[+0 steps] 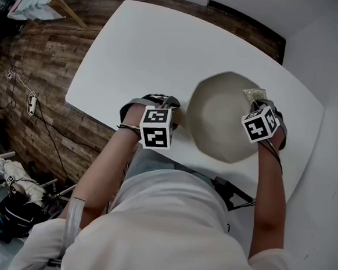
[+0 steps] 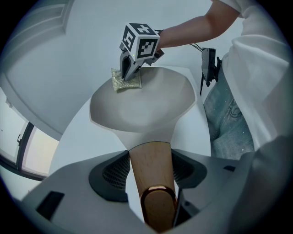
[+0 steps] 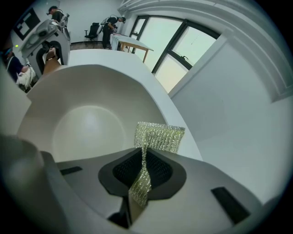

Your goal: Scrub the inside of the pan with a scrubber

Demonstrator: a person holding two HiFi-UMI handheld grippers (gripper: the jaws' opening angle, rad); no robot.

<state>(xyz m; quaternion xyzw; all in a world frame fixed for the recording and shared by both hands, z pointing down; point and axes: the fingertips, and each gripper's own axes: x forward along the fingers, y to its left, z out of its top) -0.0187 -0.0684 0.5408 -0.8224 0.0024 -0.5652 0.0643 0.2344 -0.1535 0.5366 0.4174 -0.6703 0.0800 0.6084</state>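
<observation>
A cream pan rests on the white table, its bowl pale and bare inside. My left gripper is shut on the pan's wooden handle at the near left side. My right gripper is shut on a shiny mesh scrubber, which sticks out past the jaws. The scrubber hangs at the pan's far right rim, its tip over the edge of the bowl.
The table's edge runs close on the left, with wood flooring and cables beyond it. A white wall stands to the right of the pan. Desks and people are far off in the room.
</observation>
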